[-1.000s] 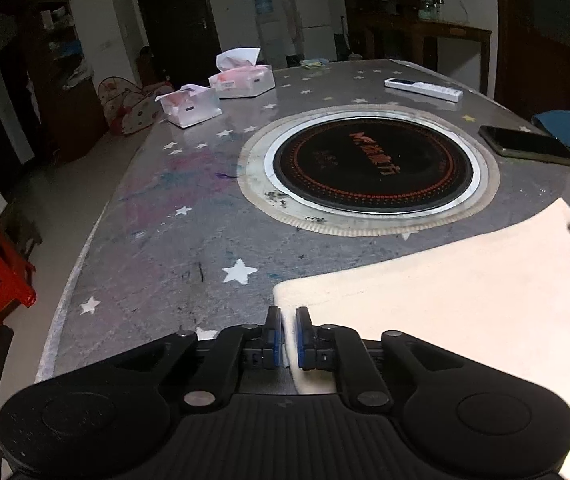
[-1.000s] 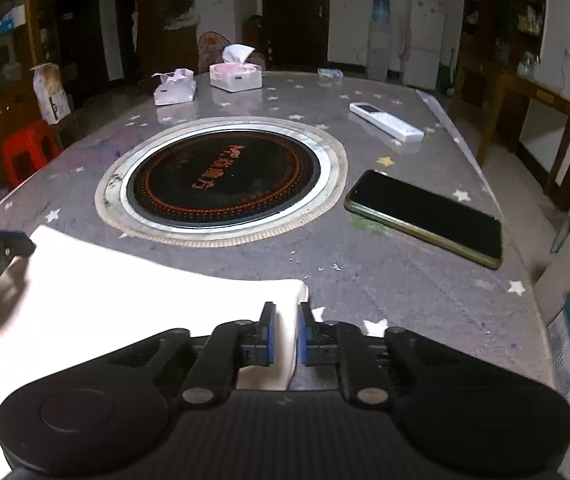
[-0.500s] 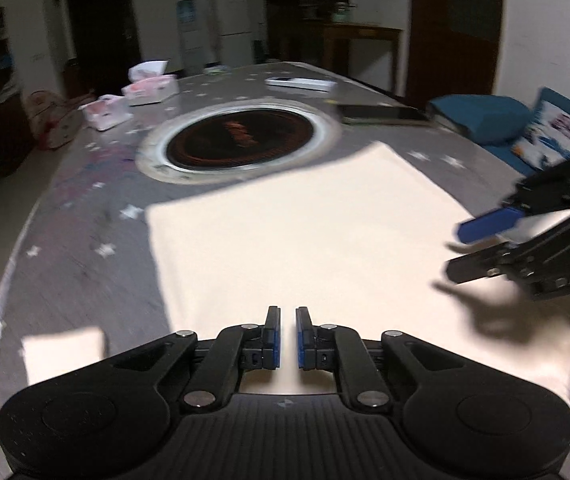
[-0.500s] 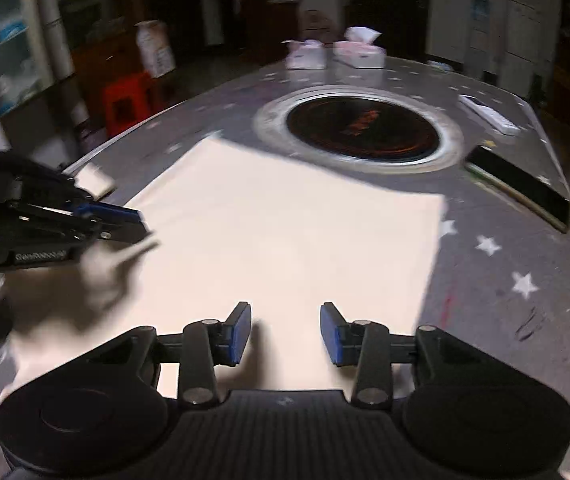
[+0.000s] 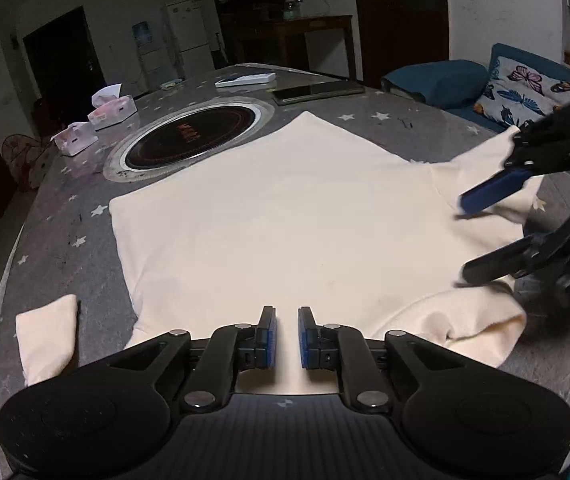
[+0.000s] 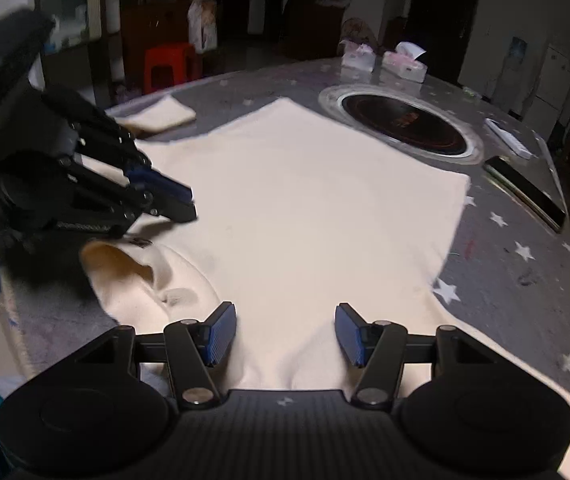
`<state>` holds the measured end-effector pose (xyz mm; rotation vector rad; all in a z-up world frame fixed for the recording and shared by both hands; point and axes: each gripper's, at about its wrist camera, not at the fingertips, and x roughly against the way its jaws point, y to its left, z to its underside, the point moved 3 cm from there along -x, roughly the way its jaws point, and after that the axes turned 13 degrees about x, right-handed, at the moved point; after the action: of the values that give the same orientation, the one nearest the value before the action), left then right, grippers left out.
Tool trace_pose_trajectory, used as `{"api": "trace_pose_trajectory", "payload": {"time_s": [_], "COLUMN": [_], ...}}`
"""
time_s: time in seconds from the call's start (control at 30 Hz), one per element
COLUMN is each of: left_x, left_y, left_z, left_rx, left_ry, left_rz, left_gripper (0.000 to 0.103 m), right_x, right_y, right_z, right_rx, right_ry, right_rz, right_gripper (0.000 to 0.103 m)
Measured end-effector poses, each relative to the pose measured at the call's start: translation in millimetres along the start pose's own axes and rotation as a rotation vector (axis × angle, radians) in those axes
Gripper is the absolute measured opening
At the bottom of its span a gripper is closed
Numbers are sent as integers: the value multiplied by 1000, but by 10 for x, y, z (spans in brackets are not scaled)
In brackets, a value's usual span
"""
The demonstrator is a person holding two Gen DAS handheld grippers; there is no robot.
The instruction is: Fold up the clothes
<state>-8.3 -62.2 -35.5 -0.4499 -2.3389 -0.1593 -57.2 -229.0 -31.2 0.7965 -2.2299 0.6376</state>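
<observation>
Two tissue boxes point(image 5: 95, 122), tissues poking out, sit far ahead of the left tool point(image 5: 287, 336). The cream shirt point(image 5: 285, 216) lies flat on the counter point(image 5: 65, 216) under both tools. Left tool's jaws are a narrow gap apart, empty; right tool point(image 6: 285, 334) gapes wide, empty.

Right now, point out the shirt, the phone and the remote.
shirt point(image 5: 285, 216): left wrist view, on the middle of the flat body.
phone point(image 5: 317, 91): left wrist view, on the middle of its dark screen.
remote point(image 5: 245, 79): left wrist view, on the middle of its white top.
</observation>
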Motion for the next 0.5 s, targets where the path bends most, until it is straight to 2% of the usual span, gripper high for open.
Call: {"api": "trace_pose_trajectory", "payload": {"time_s": [0.13, 0.5], "left_x": [6, -140], "left_y": [-41, -475], "left_z": [-73, -59], "left_rx": [41, -17], "left_ry": [-13, 8], "left_rz": [15, 100], "left_gripper": [15, 15], "right_x": [152, 282], "right_y": [-187, -670], "right_z": [156, 702], "right_rx": [-119, -319], "right_ry": [-24, 12], "right_rz": [21, 115], "right_gripper": [57, 56]}}
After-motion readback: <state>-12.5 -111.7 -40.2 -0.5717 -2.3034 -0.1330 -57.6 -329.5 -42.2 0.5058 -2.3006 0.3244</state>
